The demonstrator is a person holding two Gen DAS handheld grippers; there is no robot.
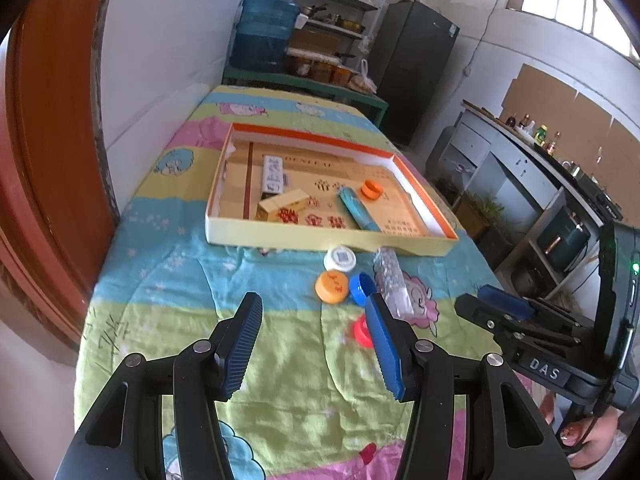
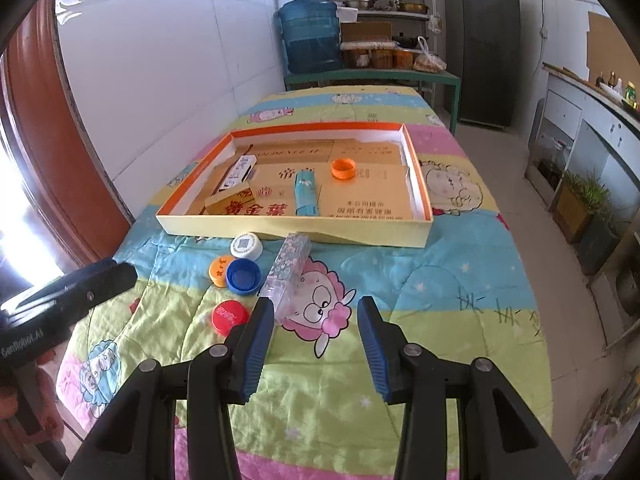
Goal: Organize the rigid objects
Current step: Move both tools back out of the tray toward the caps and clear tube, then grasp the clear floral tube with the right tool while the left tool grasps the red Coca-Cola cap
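Cartoon-print quilt (image 2: pixel 440 280) carries four bottle caps (image 2: pixel 243 276) and a clear plastic case (image 2: pixel 286 276) beside the tray's (image 2: pixel 296 230) near edge; left gripper (image 1: pixel 316 344) and right gripper (image 2: pixel 316 344) gape empty, and closing carelessly could bump neighbouring caps.

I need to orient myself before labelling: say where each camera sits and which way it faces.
Left wrist: on the left gripper, looking along its open fingers toward the tray; the right gripper shows at the right edge.
Right wrist: on the right gripper, open, facing the same tray; the left gripper shows at left.
Shared: tray, blue cap, clear box.
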